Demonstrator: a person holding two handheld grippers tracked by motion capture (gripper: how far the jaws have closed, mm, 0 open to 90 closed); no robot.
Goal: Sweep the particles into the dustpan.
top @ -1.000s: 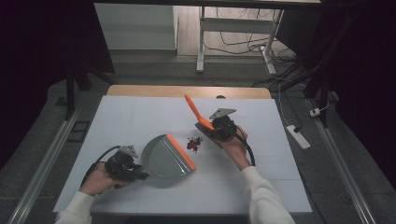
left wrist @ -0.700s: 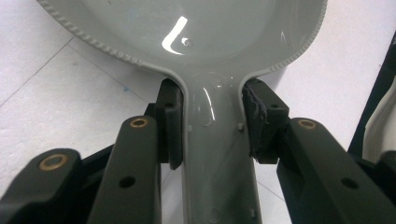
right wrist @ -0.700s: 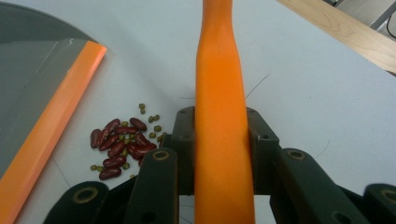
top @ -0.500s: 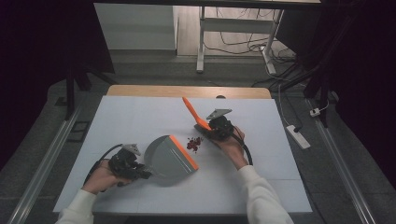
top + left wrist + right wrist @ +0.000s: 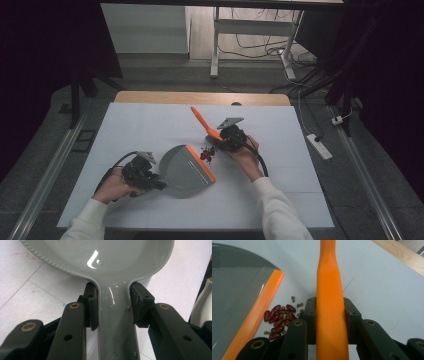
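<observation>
dustpan (image 5: 187,167) clenched in left fingers (image 5: 90,306) has slid nearer beans (image 5: 277,321) beside right fingers (image 5: 310,315) grasping brush handle (image 5: 329,307), ready for sweeping.

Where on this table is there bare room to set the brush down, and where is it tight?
Bare: the white table from its far-left corner to the dustpan, and the right side beyond the right gripper. Crowded: the middle, where beans lie against the dustpan's orange lip, beside the brush handle. The left gripper clamps the dustpan's handle.
</observation>
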